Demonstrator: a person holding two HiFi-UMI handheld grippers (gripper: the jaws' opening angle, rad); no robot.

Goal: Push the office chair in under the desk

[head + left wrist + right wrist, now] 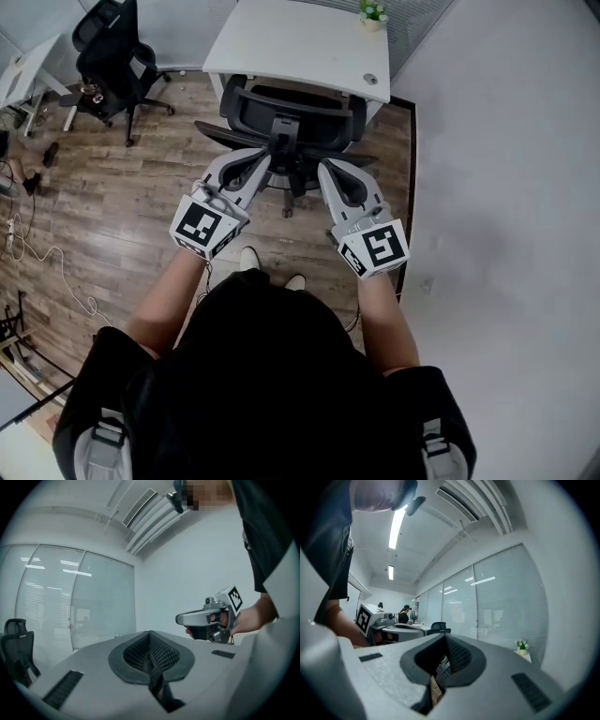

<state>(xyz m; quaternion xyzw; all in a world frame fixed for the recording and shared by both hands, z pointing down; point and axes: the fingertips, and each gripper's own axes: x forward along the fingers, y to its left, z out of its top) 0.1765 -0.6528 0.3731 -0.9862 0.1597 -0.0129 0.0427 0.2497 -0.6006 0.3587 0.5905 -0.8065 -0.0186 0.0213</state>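
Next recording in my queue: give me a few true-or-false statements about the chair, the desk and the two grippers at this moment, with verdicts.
1. The left gripper and the right gripper both have their jaws shut, with nothing held. True.
2. The desk is black. False: its top is white.
3. A small potted plant stands on the desk near its far corner. True.
4. The office chair in front of the grippers is red. False: it is black.
5. A second chair stands to the person's right. False: it stands off to the left, on the wooden floor.
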